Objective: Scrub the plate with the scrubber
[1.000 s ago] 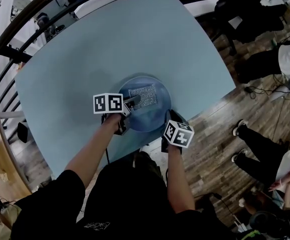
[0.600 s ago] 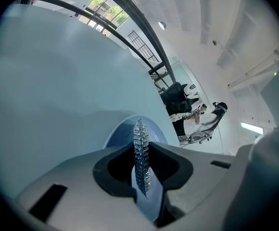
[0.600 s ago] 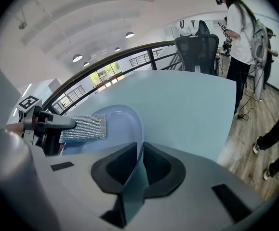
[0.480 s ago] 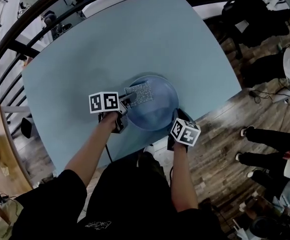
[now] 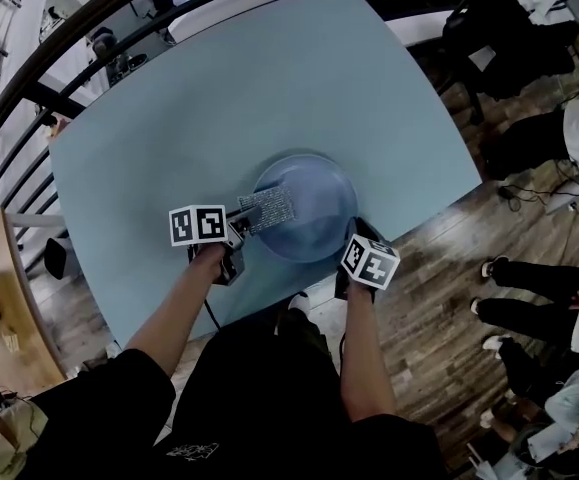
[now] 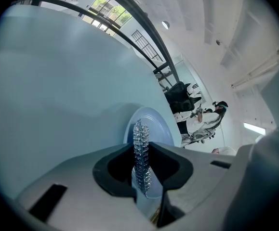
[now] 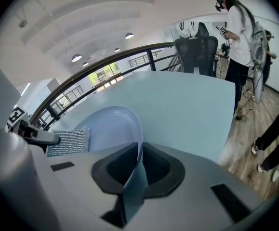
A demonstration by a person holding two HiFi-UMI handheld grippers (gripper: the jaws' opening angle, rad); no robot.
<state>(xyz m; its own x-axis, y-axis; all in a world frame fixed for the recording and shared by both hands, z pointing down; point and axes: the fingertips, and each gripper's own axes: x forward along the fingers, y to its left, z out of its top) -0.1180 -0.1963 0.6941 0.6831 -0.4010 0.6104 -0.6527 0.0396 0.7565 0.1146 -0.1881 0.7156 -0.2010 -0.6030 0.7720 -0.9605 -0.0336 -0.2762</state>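
A pale blue plate [image 5: 309, 208] lies on the light blue table [image 5: 219, 98] near its front edge. My left gripper [image 5: 237, 224] is shut on a silvery mesh scrubber [image 5: 266, 211], which lies over the plate's left rim. In the left gripper view the scrubber [image 6: 140, 150] stands edge-on between the jaws, with the plate [image 6: 153, 126] behind it. My right gripper [image 5: 354, 232] is shut on the plate's near right rim; its jaws have just been closing on that rim. The right gripper view shows the plate [image 7: 111, 125] pinched in its jaws, and the scrubber [image 7: 70, 141] at the plate's left.
The table's front edge [image 5: 269, 303] runs just below the plate. A dark curved railing [image 5: 29, 78] bounds the far left. People [image 5: 539, 298] stand on the wooden floor at the right, and an office chair [image 7: 198, 52] is beyond the table.
My left gripper has drawn the scrubber leftward across the plate, from its middle to its left rim. The right gripper has stayed on the plate's rim.
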